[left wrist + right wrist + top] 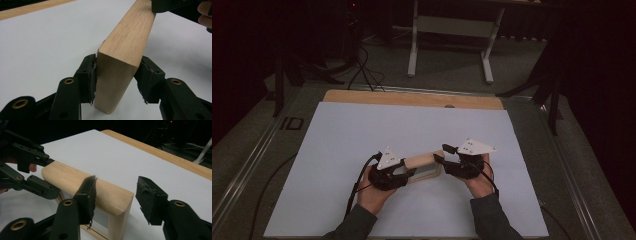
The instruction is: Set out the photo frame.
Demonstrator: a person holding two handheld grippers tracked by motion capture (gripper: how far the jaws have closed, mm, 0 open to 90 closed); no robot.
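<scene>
Left hand-held gripper (117, 80) clamped on wooden frame (125, 57) — right hand-held gripper (116, 195) agape astride it.

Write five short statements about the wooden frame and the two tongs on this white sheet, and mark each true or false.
1. The left tongs are clamped on one end of the pale, rounded-corner wooden frame. True.
2. The right tongs are shut tight on the frame. False: their jaws stand apart around its other end, the far one clear of the wood.
3. The frame sits over a white sheet covering a light wooden tabletop. True.
4. The frame is painted dark green. False: it is bare pale wood with visible grain.
5. Both tongs are held well apart from the frame. False: each is at one end of it.
</scene>
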